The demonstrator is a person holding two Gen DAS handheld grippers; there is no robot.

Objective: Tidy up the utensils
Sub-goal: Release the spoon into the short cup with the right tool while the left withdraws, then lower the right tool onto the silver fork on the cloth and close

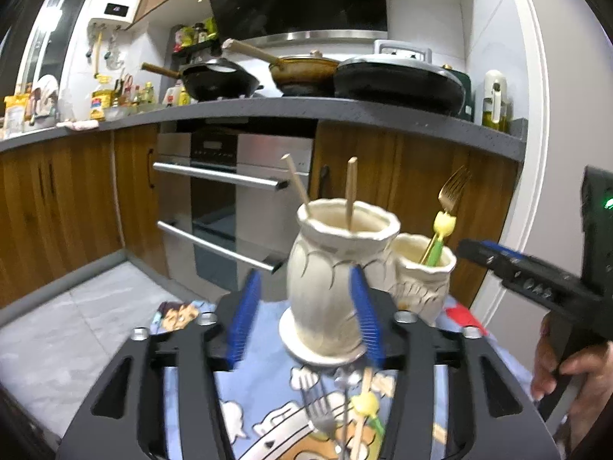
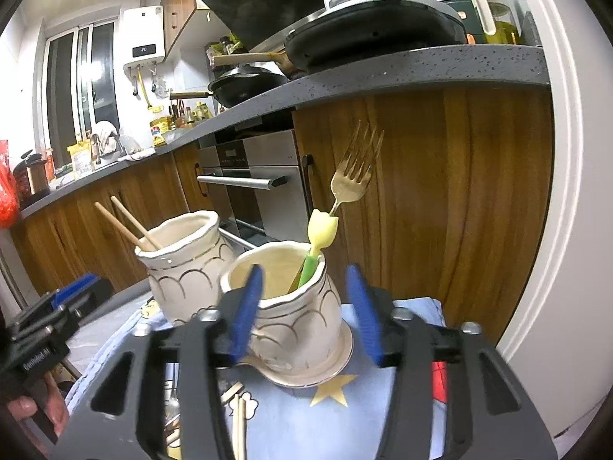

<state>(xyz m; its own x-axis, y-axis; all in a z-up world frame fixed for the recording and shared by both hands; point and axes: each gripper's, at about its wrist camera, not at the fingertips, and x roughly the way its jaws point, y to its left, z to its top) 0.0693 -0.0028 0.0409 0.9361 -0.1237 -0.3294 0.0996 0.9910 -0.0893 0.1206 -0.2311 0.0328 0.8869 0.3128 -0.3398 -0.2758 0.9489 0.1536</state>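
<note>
The utensils are partly sorted. Two cream pots stand side by side on a blue cartoon cloth (image 1: pixel 264 414) covering the tabletop. The taller pot (image 1: pixel 325 287) holds two wooden chopsticks (image 1: pixel 350 191) leaning against its rim; the shorter pot (image 2: pixel 295 306) holds a gold fork (image 2: pixel 352 176) and a green-handled piece with a yellow tip (image 2: pixel 322 230), both upright, tines up. So sticks seem to go in one pot and forks in the other.

More pieces lie loose on the cloth in front of the pots: a silver fork (image 1: pixel 318 406), a second yellow-tipped piece (image 1: pixel 367 402) and a wooden stick beside it, with a pair of chopsticks (image 2: pixel 241 425) nearer the shorter pot. These probably remain to be sorted.

The left gripper (image 1: pixel 306 318) faces the taller pot with its blue fingers (image 1: pixel 245 318) spread about halfway, one on each side of the pot's front, gripping nothing. The right gripper (image 2: pixel 306 314) sits likewise before the shorter pot, its fingers (image 2: pixel 245 310) parted and empty. A hand (image 1: pixel 574 368) holds the right gripper's handle. Behind stand wooden cabinets and an oven (image 1: pixel 230 199).
</note>
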